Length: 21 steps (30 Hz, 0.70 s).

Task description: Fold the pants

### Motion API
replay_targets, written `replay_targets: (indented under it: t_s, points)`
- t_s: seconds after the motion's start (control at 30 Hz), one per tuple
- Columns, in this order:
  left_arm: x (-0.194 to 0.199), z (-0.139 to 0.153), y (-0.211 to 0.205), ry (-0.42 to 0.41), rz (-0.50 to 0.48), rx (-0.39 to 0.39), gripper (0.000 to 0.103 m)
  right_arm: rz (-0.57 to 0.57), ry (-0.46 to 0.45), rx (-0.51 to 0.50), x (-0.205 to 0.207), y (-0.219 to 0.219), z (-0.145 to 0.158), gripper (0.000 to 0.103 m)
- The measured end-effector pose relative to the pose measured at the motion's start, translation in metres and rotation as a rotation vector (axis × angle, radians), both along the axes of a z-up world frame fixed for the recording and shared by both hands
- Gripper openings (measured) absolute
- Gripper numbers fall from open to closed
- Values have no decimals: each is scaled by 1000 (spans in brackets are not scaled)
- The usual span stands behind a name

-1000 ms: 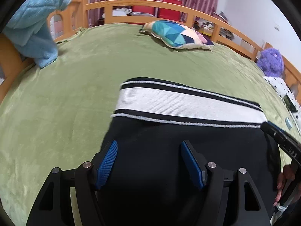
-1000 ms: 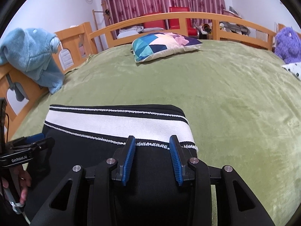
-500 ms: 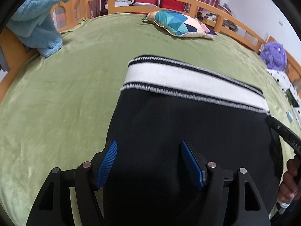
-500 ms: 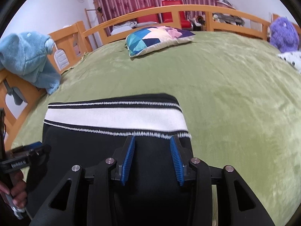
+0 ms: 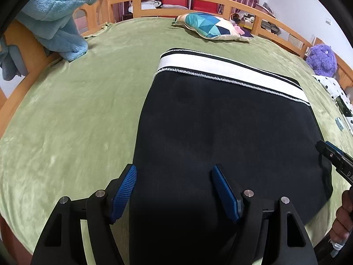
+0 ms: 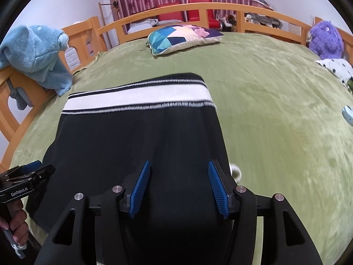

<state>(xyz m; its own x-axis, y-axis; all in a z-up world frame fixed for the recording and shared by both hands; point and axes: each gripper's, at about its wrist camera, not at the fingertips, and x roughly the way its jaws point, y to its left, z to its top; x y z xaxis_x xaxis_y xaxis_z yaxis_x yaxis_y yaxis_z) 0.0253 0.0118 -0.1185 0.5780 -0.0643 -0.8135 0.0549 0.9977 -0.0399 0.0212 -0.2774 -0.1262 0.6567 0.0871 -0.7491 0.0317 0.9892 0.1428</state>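
Black pants with a white striped waistband lie flat on the green blanket, waistband at the far end. They also show in the right wrist view. My left gripper is open and empty above the pants' near left part. My right gripper is open and empty above their near right part. Each gripper shows at the edge of the other's view: the right one, the left one.
A patterned pillow lies at the far end of the bed. A blue plush hangs on the wooden rail at left. A purple plush and spotted cloth sit at the right. A white cord loop lies beside the pants.
Both grippers have pulled back toward me from the waistband, so more of the black fabric shows. The right gripper's jaws have opened wider. The pants lie still.
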Motion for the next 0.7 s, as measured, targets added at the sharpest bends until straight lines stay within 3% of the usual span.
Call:
replay_targets:
  t_s: [0.27, 0.43, 0.7]
  points:
    - [-38, 6, 2, -1, 2, -28, 70, -21, 22, -37, -52, 15, 2, 55]
    - [-65, 9, -9, -13, -46, 5, 70, -7, 54, 14, -82, 22, -4, 55]
    - [-108, 54, -17, -96, -94, -66, 70, -67, -107, 9, -141, 34, 49, 55]
